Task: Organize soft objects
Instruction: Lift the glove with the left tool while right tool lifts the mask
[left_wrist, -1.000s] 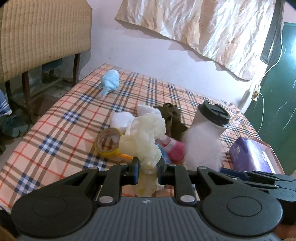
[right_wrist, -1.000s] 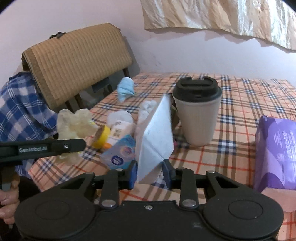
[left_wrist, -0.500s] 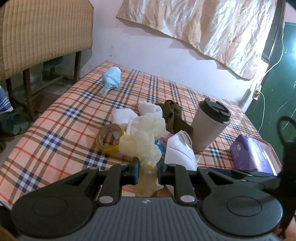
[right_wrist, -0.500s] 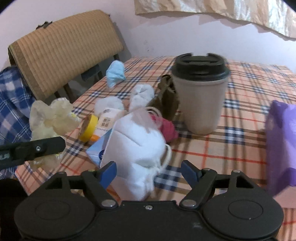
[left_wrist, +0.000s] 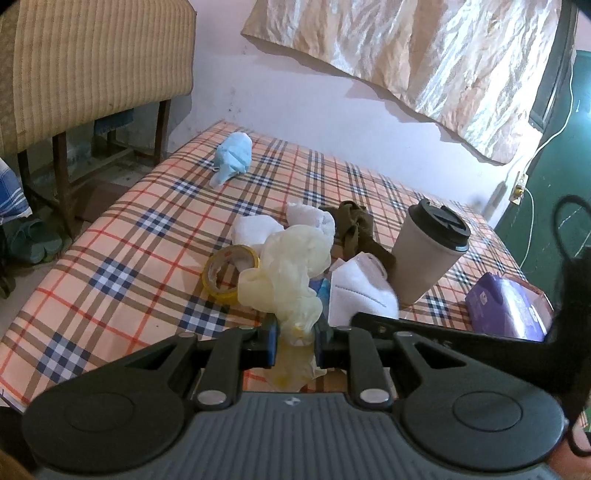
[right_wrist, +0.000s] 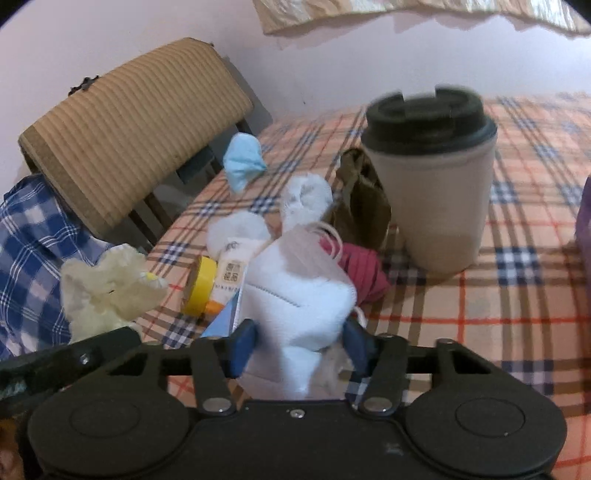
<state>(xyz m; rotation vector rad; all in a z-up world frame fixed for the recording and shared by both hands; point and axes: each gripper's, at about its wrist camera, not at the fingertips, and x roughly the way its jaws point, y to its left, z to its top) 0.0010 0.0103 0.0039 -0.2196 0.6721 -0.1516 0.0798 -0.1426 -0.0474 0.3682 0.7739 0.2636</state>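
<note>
Crowding near table edge (left_wrist: 92, 229): mask (right_wrist: 295, 291) between closing right claw (right_wrist: 299, 343).

The purple packet (right_wrist: 584, 218) is cut off by the right wrist view's edge; the cup (right_wrist: 432, 184) there is blurred, and the label on the small box (right_wrist: 231, 275) is unreadable.

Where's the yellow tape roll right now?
In the left wrist view the yellow tape roll lies on the checked tablecloth, left of the white mask, against the white cloth.
</note>
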